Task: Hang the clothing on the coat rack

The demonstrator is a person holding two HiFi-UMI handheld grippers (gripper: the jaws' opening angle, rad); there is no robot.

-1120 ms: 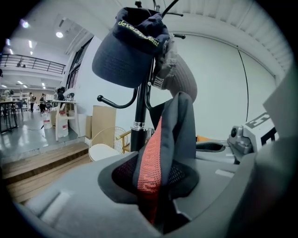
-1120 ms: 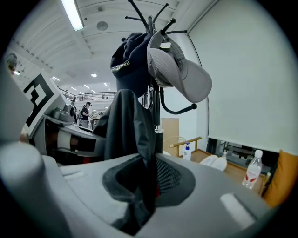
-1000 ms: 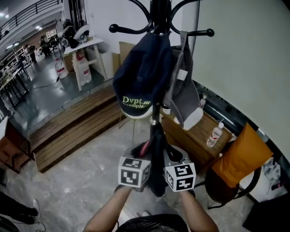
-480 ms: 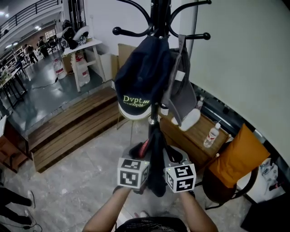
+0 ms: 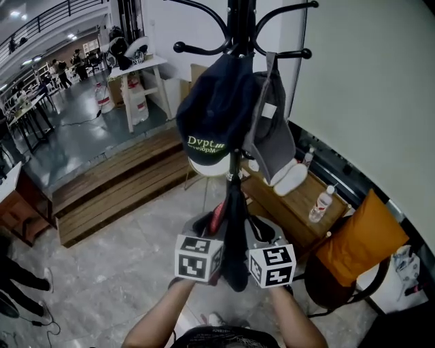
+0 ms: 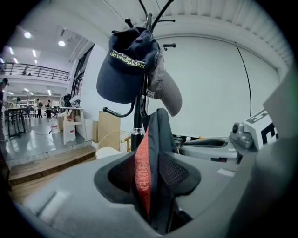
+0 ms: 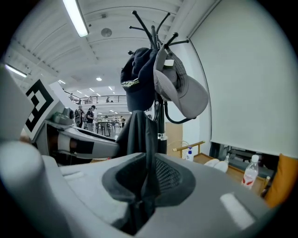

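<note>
A black coat rack (image 5: 239,20) stands before me with a navy cap (image 5: 214,109) and a grey cap (image 5: 273,136) hanging from its hooks. Below the caps a dark garment (image 5: 235,231) with a red strap (image 6: 142,167) hangs against the pole. My left gripper (image 5: 208,225) is shut on the garment's left side, red strap and dark cloth (image 6: 156,139) pinched between its pads. My right gripper (image 5: 261,232) is shut on the garment's right side, where a dark fold (image 7: 142,139) rises from its jaws. The two grippers sit side by side, close to the pole.
A wooden bench (image 5: 285,204) with a bottle (image 5: 323,202) stands behind the rack by the white wall. An orange cushion (image 5: 360,245) lies on a chair at the right. Wooden steps (image 5: 115,190) run at the left, with a white table (image 5: 146,68) beyond.
Both grippers keep their hold on the garment and have hardly moved. The view has shifted a little, so the rack and caps sit slightly more to the right.
</note>
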